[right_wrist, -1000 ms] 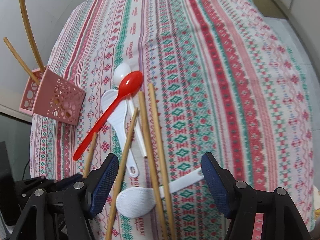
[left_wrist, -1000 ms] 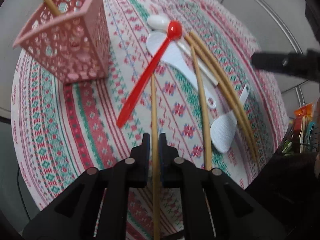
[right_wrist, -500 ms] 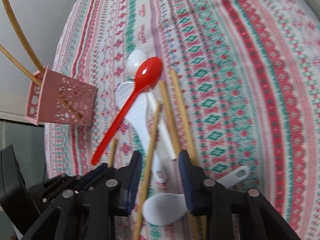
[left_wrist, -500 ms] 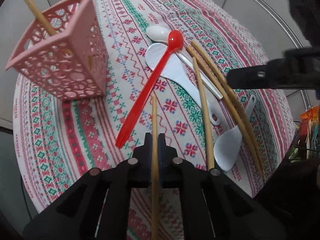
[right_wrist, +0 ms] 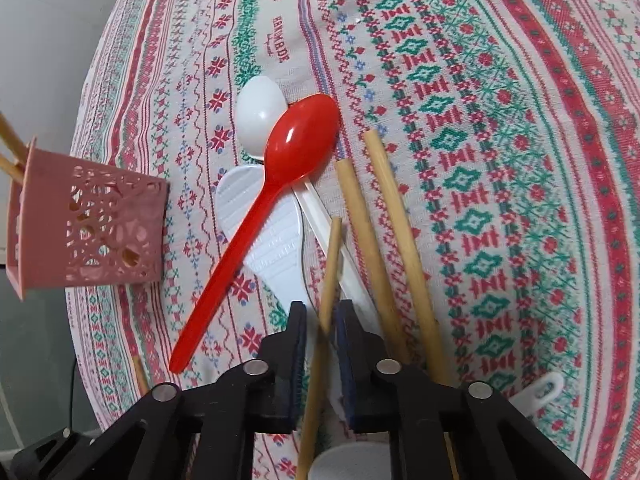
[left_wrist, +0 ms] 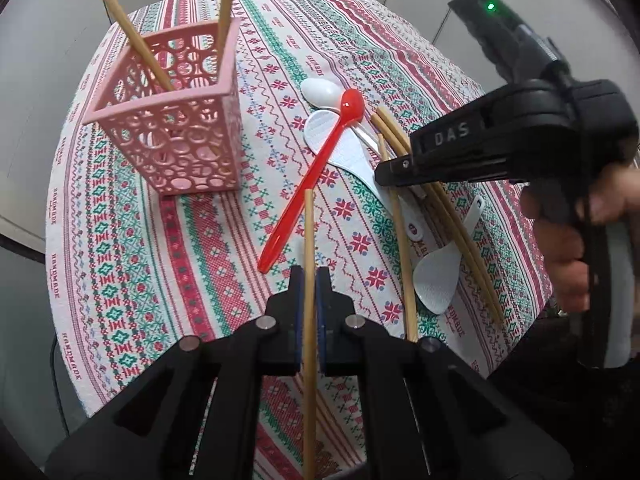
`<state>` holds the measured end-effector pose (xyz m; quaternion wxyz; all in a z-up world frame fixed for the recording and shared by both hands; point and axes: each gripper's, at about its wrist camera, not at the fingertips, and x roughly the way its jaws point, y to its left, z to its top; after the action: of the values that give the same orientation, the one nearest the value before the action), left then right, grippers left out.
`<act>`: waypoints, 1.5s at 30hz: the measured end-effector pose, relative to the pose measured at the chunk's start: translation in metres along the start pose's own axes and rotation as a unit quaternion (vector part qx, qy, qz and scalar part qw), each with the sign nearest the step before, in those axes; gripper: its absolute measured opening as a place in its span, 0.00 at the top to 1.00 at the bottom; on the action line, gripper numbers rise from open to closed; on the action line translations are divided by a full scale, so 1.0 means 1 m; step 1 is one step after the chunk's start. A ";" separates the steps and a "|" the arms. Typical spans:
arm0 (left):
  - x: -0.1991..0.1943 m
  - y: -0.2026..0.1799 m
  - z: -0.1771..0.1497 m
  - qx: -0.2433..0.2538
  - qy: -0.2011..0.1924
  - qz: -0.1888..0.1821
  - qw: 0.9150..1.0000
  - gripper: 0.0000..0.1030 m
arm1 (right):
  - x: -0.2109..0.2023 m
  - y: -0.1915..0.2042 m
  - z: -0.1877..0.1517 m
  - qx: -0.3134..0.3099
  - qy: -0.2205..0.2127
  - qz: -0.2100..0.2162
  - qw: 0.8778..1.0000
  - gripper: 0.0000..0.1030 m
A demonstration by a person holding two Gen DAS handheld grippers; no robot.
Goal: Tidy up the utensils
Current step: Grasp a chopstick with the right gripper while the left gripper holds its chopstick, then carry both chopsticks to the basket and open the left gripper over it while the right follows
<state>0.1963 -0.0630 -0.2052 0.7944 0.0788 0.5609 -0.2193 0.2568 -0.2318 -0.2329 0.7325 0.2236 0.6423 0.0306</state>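
Note:
My left gripper (left_wrist: 308, 280) is shut on a wooden chopstick (left_wrist: 308, 232) and holds it off the patterned tablecloth (left_wrist: 208, 264). My right gripper (right_wrist: 322, 306) points down over the pile of utensils. Its jaws are closing around another chopstick (right_wrist: 330, 268), with a thin gap still showing beside it. In the left wrist view the right gripper (left_wrist: 390, 170) comes in from the right, held by a hand (left_wrist: 568, 264). A pink perforated basket (left_wrist: 180, 128) with two chopsticks (left_wrist: 132, 32) standing in it sits to the left. A red spoon (right_wrist: 280, 184) lies across a white paddle (right_wrist: 272, 240).
A white spoon (right_wrist: 258, 112) lies under the red spoon's bowl. Two more chopsticks (right_wrist: 384, 240) lie side by side to the right of my right gripper. A second white paddle (left_wrist: 436, 280) rests near the table's edge. The basket (right_wrist: 92, 232) is at the left.
The left gripper has risen a little with its chopstick. The right gripper came down onto the pile and its jaws went from wide apart to nearly together around a chopstick.

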 end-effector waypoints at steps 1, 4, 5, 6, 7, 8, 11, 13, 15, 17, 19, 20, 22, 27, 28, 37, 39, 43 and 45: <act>-0.004 0.002 -0.002 0.000 -0.002 -0.001 1.000 0.94 | 0.000 0.000 0.001 0.000 -0.005 -0.001 1.000 0.88; -0.008 -0.001 0.002 0.003 -0.010 -0.002 1.000 0.94 | 0.002 0.004 0.002 -0.004 -0.011 -0.005 1.000 0.91; -0.010 -0.002 0.001 0.004 -0.012 -0.002 1.000 0.94 | 0.003 0.006 0.003 -0.007 -0.013 -0.006 1.000 0.93; -0.012 -0.003 0.001 0.005 -0.014 -0.002 1.000 0.94 | 0.007 0.012 0.005 -0.008 -0.014 -0.006 1.000 0.94; -0.014 -0.003 0.000 0.004 -0.015 -0.002 1.000 0.94 | 0.007 0.012 0.005 -0.010 -0.014 -0.008 1.000 0.94; -0.016 -0.002 -0.001 0.004 -0.017 -0.003 1.000 0.94 | 0.009 0.014 0.004 -0.013 -0.014 -0.009 1.000 0.94; -0.022 -0.001 0.002 0.004 -0.022 -0.001 1.000 0.94 | 0.002 0.019 0.006 -0.019 -0.024 0.000 1.000 0.94; -0.027 0.000 0.002 0.005 -0.028 -0.002 1.000 0.94 | -0.007 0.022 0.005 -0.023 -0.034 0.008 0.999 0.95; -0.033 -0.001 0.003 0.006 -0.034 -0.003 0.999 0.94 | -0.017 0.026 0.004 -0.028 -0.046 0.015 0.998 0.95; -0.040 -0.003 0.004 0.008 -0.043 -0.005 0.999 0.94 | -0.028 0.030 0.000 -0.034 -0.060 0.022 0.997 0.95; -0.048 -0.005 0.004 0.012 -0.052 -0.006 0.999 0.94 | -0.038 0.036 -0.005 -0.046 -0.072 0.024 0.996 0.95; -0.054 -0.005 0.005 0.015 -0.059 -0.006 0.998 0.94 | -0.045 0.039 -0.008 -0.053 -0.079 0.025 0.995 0.95; -0.065 -0.006 0.005 0.018 -0.071 -0.008 0.997 0.94 | -0.057 0.046 -0.016 -0.069 -0.093 0.031 0.993 0.95; -0.098 0.002 0.005 0.009 -0.110 -0.026 0.994 0.94 | -0.098 0.054 -0.039 -0.109 -0.144 0.037 0.983 0.95; -0.106 0.005 0.006 0.004 -0.120 -0.029 0.992 0.94 | -0.106 0.053 -0.044 -0.114 -0.153 0.038 0.981 0.95; -0.172 0.031 0.017 -0.040 -0.242 -0.045 0.968 0.94 | -0.176 0.068 -0.073 -0.146 -0.255 0.058 0.954 0.95; -0.186 0.038 0.020 -0.047 -0.270 -0.043 0.961 0.94 | -0.192 0.073 -0.077 -0.151 -0.277 0.060 0.947 0.95; -0.208 0.048 0.025 -0.066 -0.321 -0.038 0.944 0.94 | -0.222 0.083 -0.081 -0.157 -0.326 0.068 0.930 0.95; -0.215 0.051 0.026 -0.072 -0.343 -0.027 0.936 0.94 | -0.234 0.087 -0.083 -0.157 -0.348 0.073 0.921 0.95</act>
<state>0.1819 0.0287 -0.0026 0.9359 -0.0741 0.2706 -0.2132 0.1586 -0.2080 0.0097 0.9312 0.1490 0.3158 0.1047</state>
